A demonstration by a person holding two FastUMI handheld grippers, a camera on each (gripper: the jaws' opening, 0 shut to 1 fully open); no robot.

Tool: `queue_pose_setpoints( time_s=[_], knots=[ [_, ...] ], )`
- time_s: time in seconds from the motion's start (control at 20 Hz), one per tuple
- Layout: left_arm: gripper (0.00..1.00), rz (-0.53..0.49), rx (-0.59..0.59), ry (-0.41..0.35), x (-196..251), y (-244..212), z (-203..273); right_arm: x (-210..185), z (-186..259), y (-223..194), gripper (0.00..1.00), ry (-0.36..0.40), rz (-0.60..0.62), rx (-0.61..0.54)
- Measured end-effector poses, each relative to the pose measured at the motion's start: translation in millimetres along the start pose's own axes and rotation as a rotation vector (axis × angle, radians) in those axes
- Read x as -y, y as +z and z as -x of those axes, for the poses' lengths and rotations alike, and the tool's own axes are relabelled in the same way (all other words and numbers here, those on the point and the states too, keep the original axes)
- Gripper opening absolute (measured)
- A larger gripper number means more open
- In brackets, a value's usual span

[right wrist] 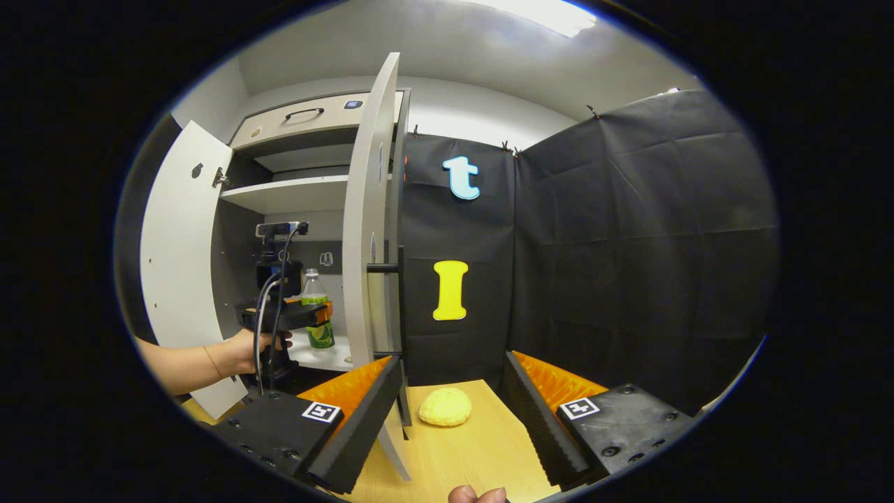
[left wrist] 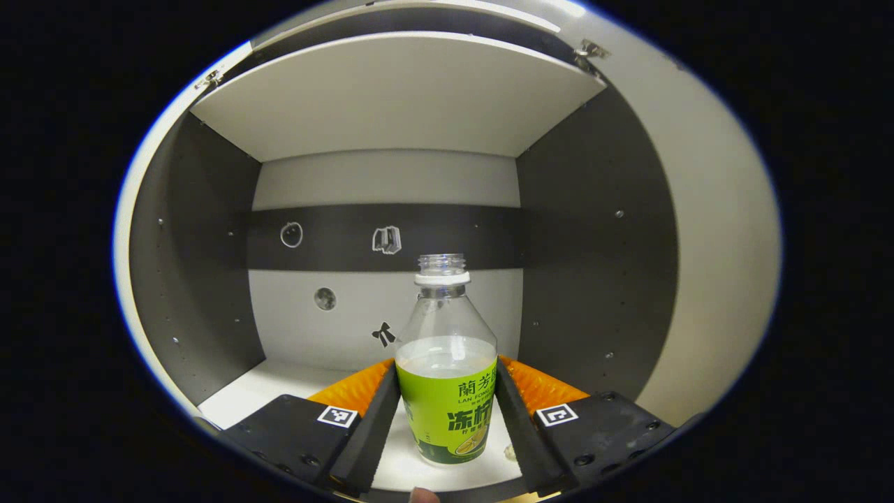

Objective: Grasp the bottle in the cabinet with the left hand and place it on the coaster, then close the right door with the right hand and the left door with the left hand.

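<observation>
A clear, capless bottle (left wrist: 447, 328) with a green label and some pale liquid stands upright on the cabinet's lower shelf (left wrist: 258, 391). My left gripper (left wrist: 447, 374) has a finger pressed against each side of its label. In the right gripper view, a hand holds the left gripper (right wrist: 307, 316) inside the cabinet at the bottle (right wrist: 320, 328). My right gripper (right wrist: 452, 363) hangs open over the wooden table (right wrist: 475, 454), with a round yellow coaster (right wrist: 445, 407) just ahead between its fingers. The right door (right wrist: 367, 244) stands open edge-on, close to my right gripper's left finger. The left door (right wrist: 178, 265) is swung wide.
An upper shelf (left wrist: 391, 98) spans the cabinet above the bottle, with dark side walls (left wrist: 594, 244) close on either side. The right door has a dark bar handle (right wrist: 383, 267). Black cloth walls stand behind the table.
</observation>
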State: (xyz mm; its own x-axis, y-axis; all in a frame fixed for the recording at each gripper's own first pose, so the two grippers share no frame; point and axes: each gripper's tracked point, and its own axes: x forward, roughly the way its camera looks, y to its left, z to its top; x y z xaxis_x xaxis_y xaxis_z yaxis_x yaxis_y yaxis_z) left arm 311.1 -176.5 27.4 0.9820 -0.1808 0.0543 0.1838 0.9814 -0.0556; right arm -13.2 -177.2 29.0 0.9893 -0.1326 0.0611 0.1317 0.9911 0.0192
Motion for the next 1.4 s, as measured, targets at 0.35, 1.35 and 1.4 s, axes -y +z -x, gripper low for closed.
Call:
queue_pose_setpoints(
  time_s=[0.35, 1.35, 1.4],
  knots=[
    [0.77, -0.004, 0.044, -0.007, -28, 10, 105, -29, 8, 5, 0.98, 0.036, 0.005, 0.031],
    [0.78, 0.030, -0.044, -0.029, -30, -190, 324, -106, 28, 4, 0.98, 0.147, 0.129, 0.032],
    [0.78, 0.035, -0.046, -0.040, -25, -201, 332, -108, 29, 3, 0.98, 0.150, 0.125, 0.028]
  ],
)
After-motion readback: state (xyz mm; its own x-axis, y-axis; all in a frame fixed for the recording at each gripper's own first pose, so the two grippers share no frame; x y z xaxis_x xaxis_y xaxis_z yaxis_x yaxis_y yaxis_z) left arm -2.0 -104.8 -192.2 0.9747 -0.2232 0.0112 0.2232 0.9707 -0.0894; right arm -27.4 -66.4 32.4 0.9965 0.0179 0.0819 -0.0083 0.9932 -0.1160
